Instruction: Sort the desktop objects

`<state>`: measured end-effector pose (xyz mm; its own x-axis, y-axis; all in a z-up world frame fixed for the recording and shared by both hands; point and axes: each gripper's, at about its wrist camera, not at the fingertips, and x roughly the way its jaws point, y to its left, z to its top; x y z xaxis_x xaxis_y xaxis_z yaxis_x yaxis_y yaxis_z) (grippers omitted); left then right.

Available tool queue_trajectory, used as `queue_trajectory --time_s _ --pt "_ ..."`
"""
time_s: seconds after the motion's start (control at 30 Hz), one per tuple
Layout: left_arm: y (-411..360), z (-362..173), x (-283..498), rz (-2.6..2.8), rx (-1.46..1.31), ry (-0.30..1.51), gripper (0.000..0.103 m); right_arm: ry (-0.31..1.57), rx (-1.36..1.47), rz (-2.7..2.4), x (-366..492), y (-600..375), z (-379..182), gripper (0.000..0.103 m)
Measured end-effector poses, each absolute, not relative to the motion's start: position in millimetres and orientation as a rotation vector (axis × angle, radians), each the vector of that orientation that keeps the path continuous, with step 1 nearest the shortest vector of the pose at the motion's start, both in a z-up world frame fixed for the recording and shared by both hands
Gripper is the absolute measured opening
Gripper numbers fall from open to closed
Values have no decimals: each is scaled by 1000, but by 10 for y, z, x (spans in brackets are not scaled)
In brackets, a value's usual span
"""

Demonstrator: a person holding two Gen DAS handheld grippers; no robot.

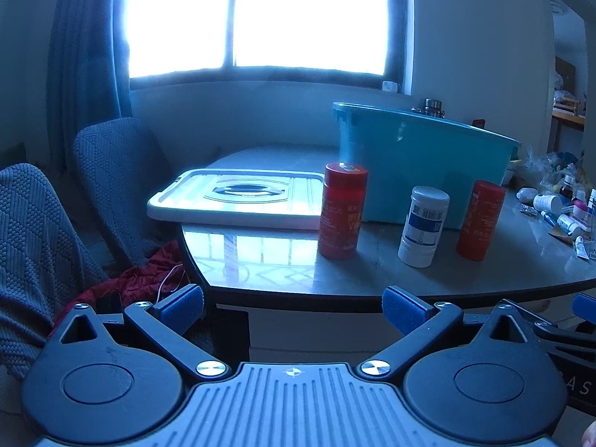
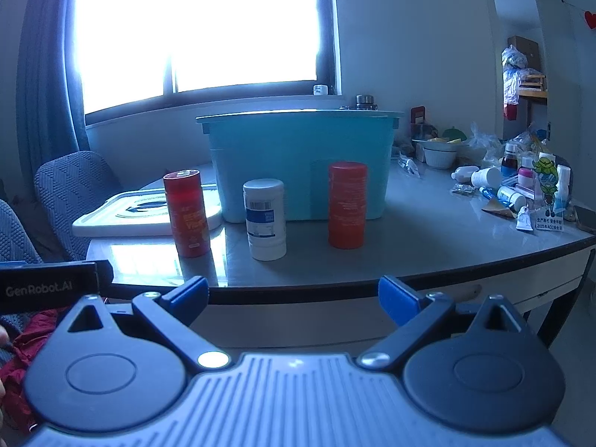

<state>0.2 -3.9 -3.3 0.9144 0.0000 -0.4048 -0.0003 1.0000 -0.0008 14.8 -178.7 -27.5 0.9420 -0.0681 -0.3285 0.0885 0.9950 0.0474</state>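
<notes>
Three containers stand in a row on the grey table [image 1: 260,257] before a teal plastic bin [image 1: 428,156]: a red canister [image 1: 341,210] at the left, a white bottle [image 1: 424,227] with a blue label in the middle, a second red canister [image 1: 480,219] at the right. The right wrist view shows the same left red canister [image 2: 188,213], white bottle [image 2: 265,219], right red canister [image 2: 347,205] and bin [image 2: 298,156]. My left gripper [image 1: 292,309] is open and empty, short of the table's front edge. My right gripper [image 2: 293,300] is also open and empty, short of that edge.
The bin's white lid [image 1: 238,199] lies flat at the table's left end. Several small bottles, tubes and packets [image 2: 514,186] crowd the table's right side, with a white bowl [image 2: 439,154] behind. Two grey chairs [image 1: 111,182] and a red cloth [image 1: 149,279] are at the left.
</notes>
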Motion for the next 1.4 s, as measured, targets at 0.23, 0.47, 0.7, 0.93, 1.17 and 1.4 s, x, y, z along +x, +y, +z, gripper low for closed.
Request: queue_trajectory --time_s 0.23,0.47,0.7,0.93,1.17,1.4 --pt "-122 -109 12 16 28 416 103 345 60 -80 155 -1802 -281 98" --pt "-121 -109 13 14 32 427 103 352 72 -90 139 -1873 -322 98" --pt "-127 -69 31 16 1 426 103 347 76 -85 137 -1924 -335 98" --pt "-204 -141 108 2 8 435 103 349 90 -85 140 -1965 -322 98" --pt "-255 -160 175 6 14 439 103 344 85 -90 165 -1988 -324 98" --pt "-338 -162 317 -5 19 436 103 337 88 -120 243 -2085 -327 98"
